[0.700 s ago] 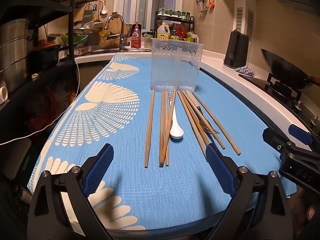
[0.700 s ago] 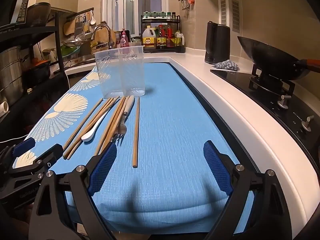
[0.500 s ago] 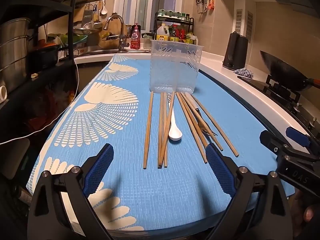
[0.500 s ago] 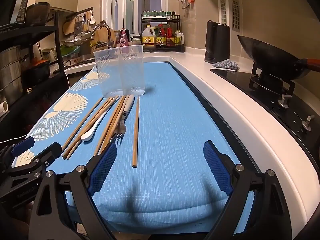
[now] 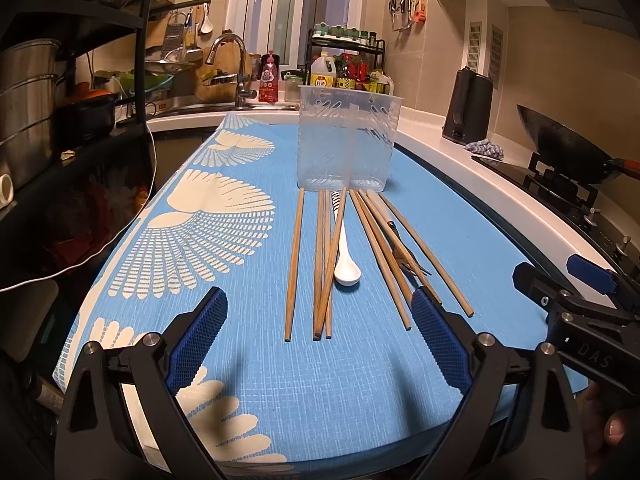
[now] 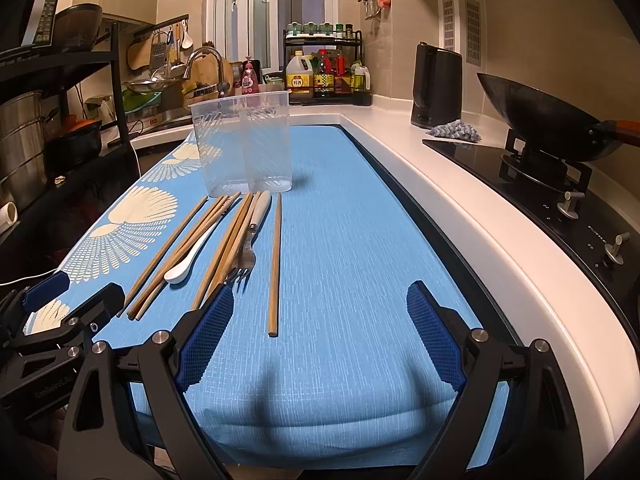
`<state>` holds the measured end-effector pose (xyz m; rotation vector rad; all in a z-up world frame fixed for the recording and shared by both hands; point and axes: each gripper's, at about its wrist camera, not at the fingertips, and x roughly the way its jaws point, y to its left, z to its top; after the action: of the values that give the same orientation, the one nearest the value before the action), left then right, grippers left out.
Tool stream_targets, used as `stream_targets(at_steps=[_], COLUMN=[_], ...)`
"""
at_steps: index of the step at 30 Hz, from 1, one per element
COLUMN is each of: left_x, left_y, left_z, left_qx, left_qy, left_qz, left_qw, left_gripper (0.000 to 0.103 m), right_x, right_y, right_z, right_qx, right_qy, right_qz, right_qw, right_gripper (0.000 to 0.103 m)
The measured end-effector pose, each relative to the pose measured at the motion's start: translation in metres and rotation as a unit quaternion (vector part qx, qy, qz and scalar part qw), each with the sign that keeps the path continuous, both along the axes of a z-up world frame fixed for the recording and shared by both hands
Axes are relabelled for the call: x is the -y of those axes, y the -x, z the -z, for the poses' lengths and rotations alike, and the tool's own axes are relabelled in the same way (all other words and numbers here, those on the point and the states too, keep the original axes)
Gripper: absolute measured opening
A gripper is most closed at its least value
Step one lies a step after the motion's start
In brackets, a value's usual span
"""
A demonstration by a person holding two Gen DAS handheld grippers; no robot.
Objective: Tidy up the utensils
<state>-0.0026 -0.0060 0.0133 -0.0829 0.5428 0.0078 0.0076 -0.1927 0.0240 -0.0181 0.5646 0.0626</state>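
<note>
Fork [image 5: 404, 254] tines half under chopsticks [image 5: 384, 256], wok [image 6: 548, 120] handle cut off at frame edge, bottle labels perhaps unreadable.

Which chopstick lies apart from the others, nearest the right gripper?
The lone chopstick right of the fork: it lies alone, its near end between the right gripper's open fingers.

Each black-framed hand-held gripper [image 5: 316, 334] has blue textured pads [image 5: 198, 336] and silver screws [image 5: 151, 339].

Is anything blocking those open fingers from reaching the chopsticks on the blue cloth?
Nothing visible does. Bare blue cloth lies between the left gripper and the chopsticks, and between the right gripper and the lone chopstick. The clear holder stands just beyond.
</note>
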Motion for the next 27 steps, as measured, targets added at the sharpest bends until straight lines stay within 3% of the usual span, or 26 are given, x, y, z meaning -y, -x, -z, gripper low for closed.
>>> stream_targets(at_steps=[27], left_x=[-0.0035], left_y=[0.0021], left_z=[0.0010], left_qx=[0.012], left_qy=[0.006], left_qz=[0.003], left_qw=[0.9999], left_gripper=[0.090], right_x=[0.0001], right_y=[0.0038], right_z=[-0.0019], right_qx=[0.007], right_qy=[-0.003], right_qz=[-0.003], right_qw=[1.000], right_gripper=[0.087])
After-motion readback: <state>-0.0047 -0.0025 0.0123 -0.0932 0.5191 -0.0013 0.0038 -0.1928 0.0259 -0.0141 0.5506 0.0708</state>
